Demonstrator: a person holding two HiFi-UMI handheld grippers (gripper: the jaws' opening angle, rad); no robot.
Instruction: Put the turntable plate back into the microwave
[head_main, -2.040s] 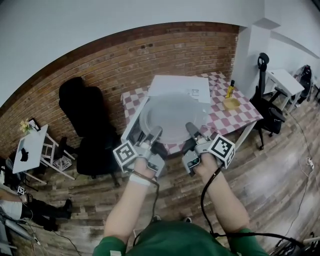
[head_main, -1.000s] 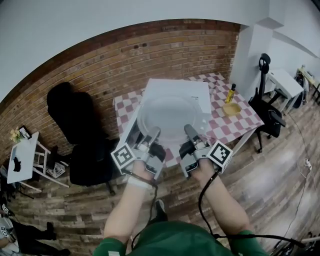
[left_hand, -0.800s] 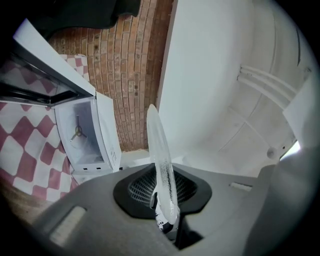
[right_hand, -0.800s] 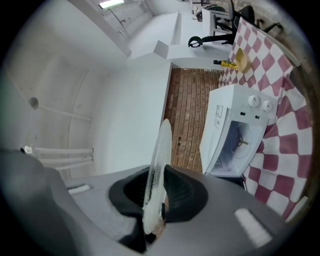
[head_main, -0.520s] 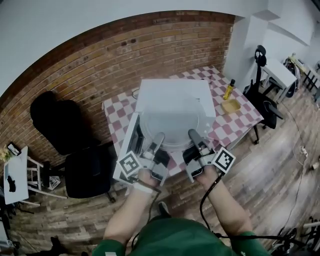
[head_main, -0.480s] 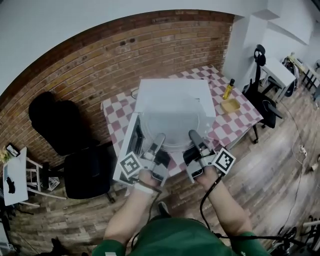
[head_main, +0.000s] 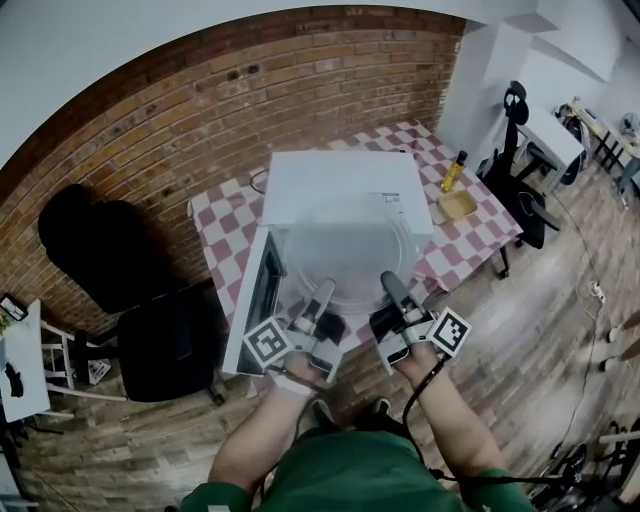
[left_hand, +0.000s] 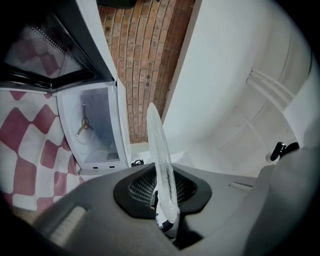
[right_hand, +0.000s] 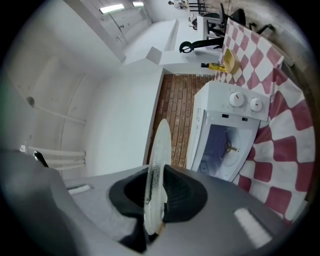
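Observation:
A round clear glass turntable plate (head_main: 350, 258) hangs level in front of the white microwave (head_main: 340, 185), whose door (head_main: 256, 305) stands open to the left. My left gripper (head_main: 322, 293) is shut on the plate's near rim and my right gripper (head_main: 389, 284) on the rim beside it; the right jaws have just closed a little tighter on the glass. The left gripper view shows the plate (left_hand: 159, 150) edge-on and the open cavity (left_hand: 95, 131) with its roller hub (left_hand: 83, 123). In the right gripper view the plate (right_hand: 158, 165) stands before the cavity (right_hand: 227, 147).
The microwave sits on a red-and-white checked table (head_main: 215, 215) against a brick wall. A yellow bottle (head_main: 455, 171) and a yellow dish (head_main: 460, 205) stand on its right end. Black chairs (head_main: 165, 340) are to the left, an office chair (head_main: 520, 125) to the right.
Both grippers have come down with the plate, from over the microwave's top toward its open front. The grip on the plate is unchanged.

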